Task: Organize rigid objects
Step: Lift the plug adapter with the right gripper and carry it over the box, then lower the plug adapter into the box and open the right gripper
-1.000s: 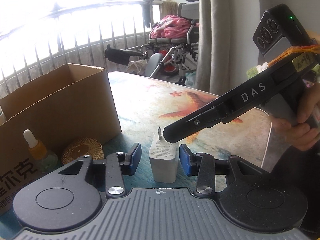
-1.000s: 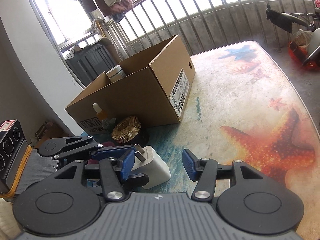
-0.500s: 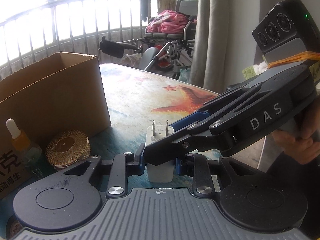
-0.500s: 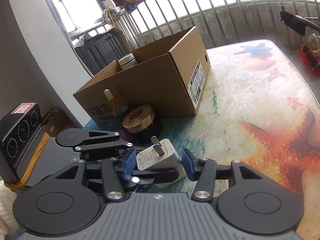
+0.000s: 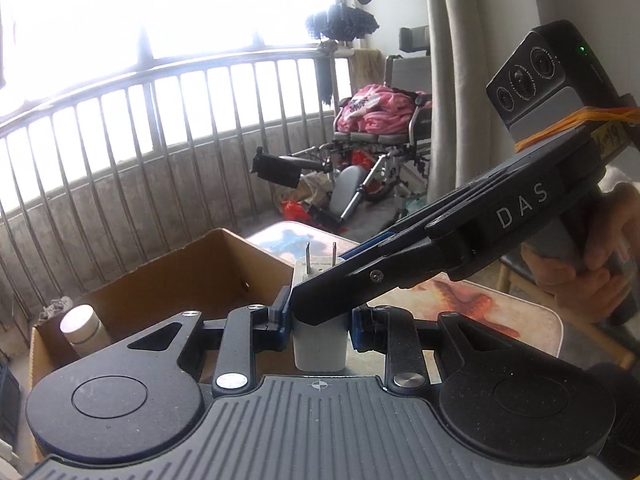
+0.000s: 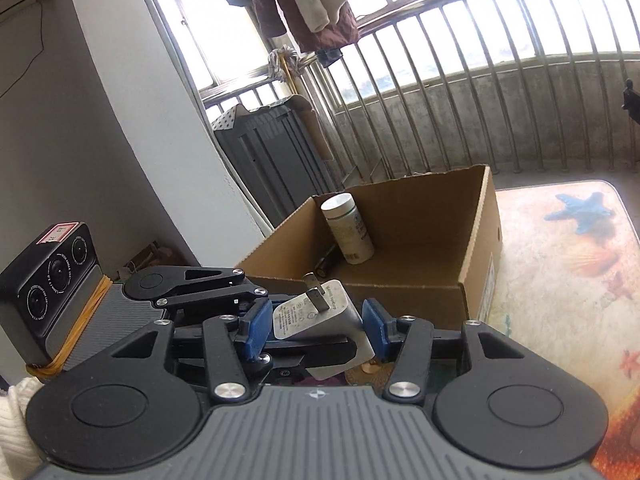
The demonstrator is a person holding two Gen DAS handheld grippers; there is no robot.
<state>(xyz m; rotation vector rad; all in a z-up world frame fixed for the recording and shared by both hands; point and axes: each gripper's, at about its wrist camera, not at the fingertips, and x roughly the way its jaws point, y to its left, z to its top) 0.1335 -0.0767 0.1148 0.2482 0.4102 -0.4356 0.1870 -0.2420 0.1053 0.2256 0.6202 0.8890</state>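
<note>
Both my grippers, left [image 5: 320, 330] and right [image 6: 314, 330], clamp one white charger [image 6: 316, 314] short of the box [image 6: 476, 248], where a bottle [image 6: 348, 228] already stands.

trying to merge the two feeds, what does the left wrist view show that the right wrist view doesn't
Only the left wrist view: a wheelchair piled with pink cloth and the person's right hand.

Only the right wrist view: clothes hanging at the window, a dark ribbed cabinet.

Both: the white two-prong wall charger, gripped by both grippers, the open cardboard box, and the white cylindrical bottle inside it.
</note>
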